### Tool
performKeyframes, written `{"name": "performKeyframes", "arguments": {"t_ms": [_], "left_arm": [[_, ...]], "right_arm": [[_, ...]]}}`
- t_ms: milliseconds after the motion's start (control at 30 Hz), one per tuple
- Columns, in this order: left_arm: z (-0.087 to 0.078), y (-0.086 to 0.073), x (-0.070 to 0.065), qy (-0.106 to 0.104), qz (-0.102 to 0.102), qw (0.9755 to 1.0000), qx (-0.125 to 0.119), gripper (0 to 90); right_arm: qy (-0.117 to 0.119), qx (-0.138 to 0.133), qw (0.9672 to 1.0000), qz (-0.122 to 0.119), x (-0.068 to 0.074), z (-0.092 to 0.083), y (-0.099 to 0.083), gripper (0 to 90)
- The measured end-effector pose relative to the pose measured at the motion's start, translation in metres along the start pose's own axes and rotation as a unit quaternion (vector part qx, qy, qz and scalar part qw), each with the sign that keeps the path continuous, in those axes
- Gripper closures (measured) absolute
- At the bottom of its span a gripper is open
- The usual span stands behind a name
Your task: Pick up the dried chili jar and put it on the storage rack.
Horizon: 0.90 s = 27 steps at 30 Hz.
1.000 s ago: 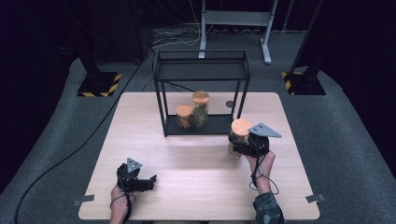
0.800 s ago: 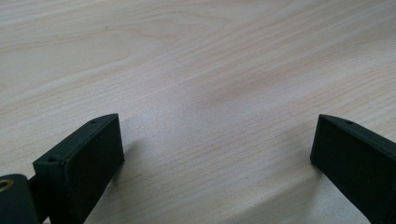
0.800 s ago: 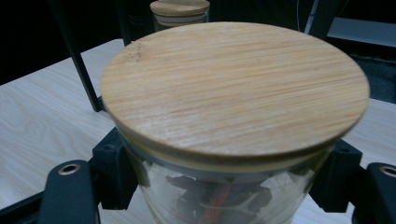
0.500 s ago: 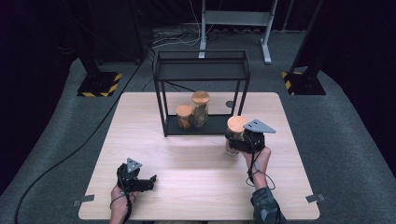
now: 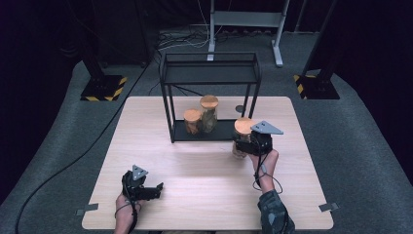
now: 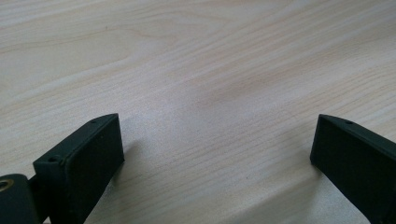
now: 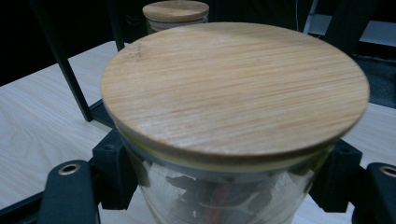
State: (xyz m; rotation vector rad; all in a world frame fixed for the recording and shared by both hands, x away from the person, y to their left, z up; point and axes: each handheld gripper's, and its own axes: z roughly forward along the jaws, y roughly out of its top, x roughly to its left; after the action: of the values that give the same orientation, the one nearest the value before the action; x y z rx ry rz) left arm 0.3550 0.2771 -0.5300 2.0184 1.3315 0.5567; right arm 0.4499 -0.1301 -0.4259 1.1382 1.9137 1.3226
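Note:
My right gripper is shut on a glass jar with a round wooden lid, held just off the front right corner of the black wire shelf. In the right gripper view the jaws press the jar's glass sides below the lid. Two more wooden-lidded jars stand on the shelf's bottom tier, a short one and a taller one. My left gripper rests near the table's front left, open, with bare wood between its fingers.
The light wooden table has free room across its middle and front. A small dark disc lies behind the shelf. Black stands with yellow-striped bases flank the table on the grey floor.
My right gripper has carried the jar a little to the left and toward the shelf's front right corner. The left gripper has stayed put.

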Motion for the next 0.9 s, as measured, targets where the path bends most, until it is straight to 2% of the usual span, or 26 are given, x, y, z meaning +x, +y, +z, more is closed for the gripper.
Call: {"name": "performKeyframes", "arguments": {"t_ms": [900], "left_arm": [[0.000,0.000,0.000,0.000,0.000,1.0000,0.000,2.1]], "right_arm": [[-0.003,0.000,1.0000,0.000,0.006,0.027,0.015,23.9]]}}
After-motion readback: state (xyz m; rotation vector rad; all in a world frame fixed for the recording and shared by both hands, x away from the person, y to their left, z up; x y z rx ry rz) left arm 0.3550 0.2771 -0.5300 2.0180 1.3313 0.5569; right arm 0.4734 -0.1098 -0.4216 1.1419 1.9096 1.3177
